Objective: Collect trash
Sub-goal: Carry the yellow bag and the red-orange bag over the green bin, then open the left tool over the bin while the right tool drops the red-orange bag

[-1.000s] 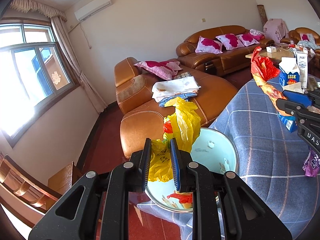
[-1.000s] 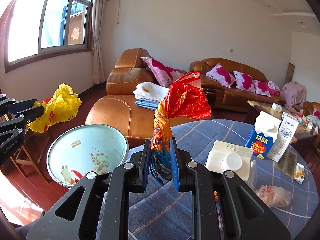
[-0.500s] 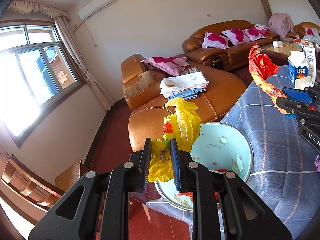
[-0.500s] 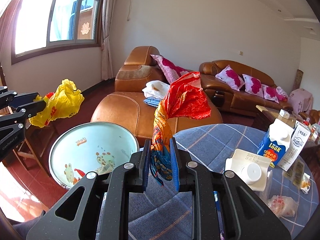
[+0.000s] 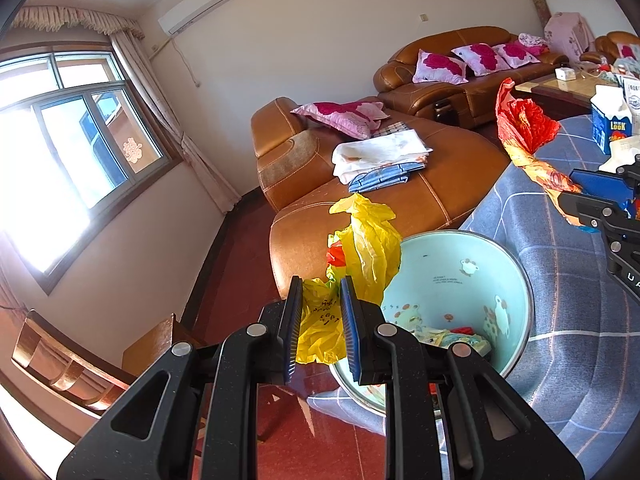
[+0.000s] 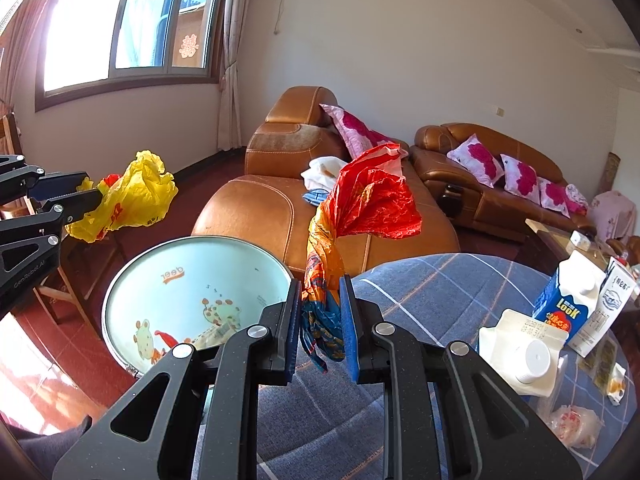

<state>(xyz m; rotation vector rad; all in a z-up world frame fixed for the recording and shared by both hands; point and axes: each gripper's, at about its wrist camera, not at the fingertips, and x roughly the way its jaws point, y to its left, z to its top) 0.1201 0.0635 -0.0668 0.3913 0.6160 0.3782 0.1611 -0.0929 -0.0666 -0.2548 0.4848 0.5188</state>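
My left gripper (image 5: 320,292) is shut on a crumpled yellow plastic bag (image 5: 368,248), held just left of the rim of a pale blue bin (image 5: 460,256) with cartoon animals inside. In the right wrist view that yellow plastic bag (image 6: 132,196) hangs from the left gripper (image 6: 86,196) at the left edge. My right gripper (image 6: 320,296) is shut on a red and orange plastic bag (image 6: 372,204), held upright over the table edge, right of the pale blue bin (image 6: 192,276). The same red and orange plastic bag (image 5: 524,132) shows at the right of the left wrist view. Scraps lie in the bin's bottom.
A blue checked tablecloth (image 6: 432,304) covers the round table, with a blue milk carton (image 6: 568,296), a white carton lying flat (image 6: 520,352) and small wrappers (image 6: 576,424) at the right. Brown leather sofas (image 6: 280,208) stand behind. A wooden chair (image 5: 72,360) is at the left.
Both views have shifted slightly, and the bin looks larger and nearer in each. Both grippers keep their hold on their bags.
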